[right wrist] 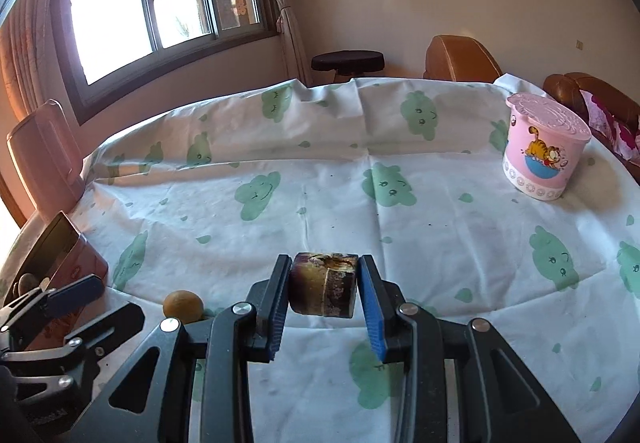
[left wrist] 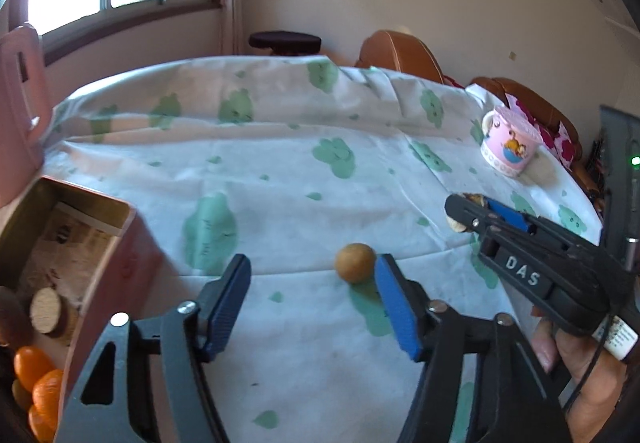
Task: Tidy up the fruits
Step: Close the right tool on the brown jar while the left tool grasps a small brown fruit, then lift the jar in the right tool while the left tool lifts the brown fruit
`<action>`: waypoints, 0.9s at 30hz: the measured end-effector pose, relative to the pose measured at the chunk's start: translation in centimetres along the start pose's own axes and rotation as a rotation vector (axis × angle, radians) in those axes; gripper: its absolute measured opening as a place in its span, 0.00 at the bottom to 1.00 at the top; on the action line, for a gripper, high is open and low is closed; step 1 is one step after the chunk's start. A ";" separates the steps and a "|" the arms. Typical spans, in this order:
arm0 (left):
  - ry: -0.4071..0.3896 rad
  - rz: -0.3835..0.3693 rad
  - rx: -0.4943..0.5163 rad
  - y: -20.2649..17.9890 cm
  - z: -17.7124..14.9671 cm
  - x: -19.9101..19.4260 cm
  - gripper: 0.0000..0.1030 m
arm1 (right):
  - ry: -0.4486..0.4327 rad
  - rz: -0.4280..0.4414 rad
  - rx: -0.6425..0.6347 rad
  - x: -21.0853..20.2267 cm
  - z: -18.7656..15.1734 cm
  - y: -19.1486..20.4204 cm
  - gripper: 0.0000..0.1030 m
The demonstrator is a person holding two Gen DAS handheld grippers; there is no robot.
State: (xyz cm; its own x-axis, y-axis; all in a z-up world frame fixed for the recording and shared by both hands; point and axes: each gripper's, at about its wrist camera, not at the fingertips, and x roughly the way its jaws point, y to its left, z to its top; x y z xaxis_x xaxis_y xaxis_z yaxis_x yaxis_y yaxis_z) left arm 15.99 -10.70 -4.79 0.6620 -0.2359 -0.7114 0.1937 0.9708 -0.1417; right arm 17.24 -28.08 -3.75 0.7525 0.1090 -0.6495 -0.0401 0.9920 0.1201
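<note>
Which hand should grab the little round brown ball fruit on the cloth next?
Probably the left. The left gripper is open and empty, with the small round brown fruit just beside its fingertip. The right gripper is already shut on a dark brown cylindrical chunk, so it is busy.

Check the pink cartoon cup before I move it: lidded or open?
Lidded. A pink embossed lid covers the pink cartoon cup, which stands upright.

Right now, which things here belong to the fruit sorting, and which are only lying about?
Job: small round tan fruit; brown banded chunk in the right tongs; pink box holding orange tangerines.
Lying about: pink cartoon cup; black stool.
</note>
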 end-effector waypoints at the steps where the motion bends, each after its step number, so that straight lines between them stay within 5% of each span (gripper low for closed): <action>1: 0.012 -0.010 0.002 -0.3 0.0 0.4 0.57 | -0.006 -0.002 -0.001 -0.1 0.0 -0.2 0.34; 6: 0.053 -0.035 0.006 -1.4 0.4 1.9 0.49 | -0.012 0.017 0.019 -0.3 -0.1 -0.7 0.34; 11: 0.099 -0.055 0.010 -1.9 0.8 3.4 0.29 | -0.007 0.032 0.030 -0.1 -0.2 -0.9 0.35; 27: 0.004 -0.046 -0.027 -0.9 0.5 2.4 0.29 | -0.068 0.079 -0.014 -1.4 -0.3 0.0 0.35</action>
State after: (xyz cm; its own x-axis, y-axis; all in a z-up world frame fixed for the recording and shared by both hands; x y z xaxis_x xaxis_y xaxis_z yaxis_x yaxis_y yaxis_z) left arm 17.77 -12.20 -6.03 0.6500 -0.2801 -0.7064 0.2038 0.9598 -0.1931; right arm 15.98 -28.26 -3.05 0.7894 0.1829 -0.5859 -0.1099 0.9813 0.1583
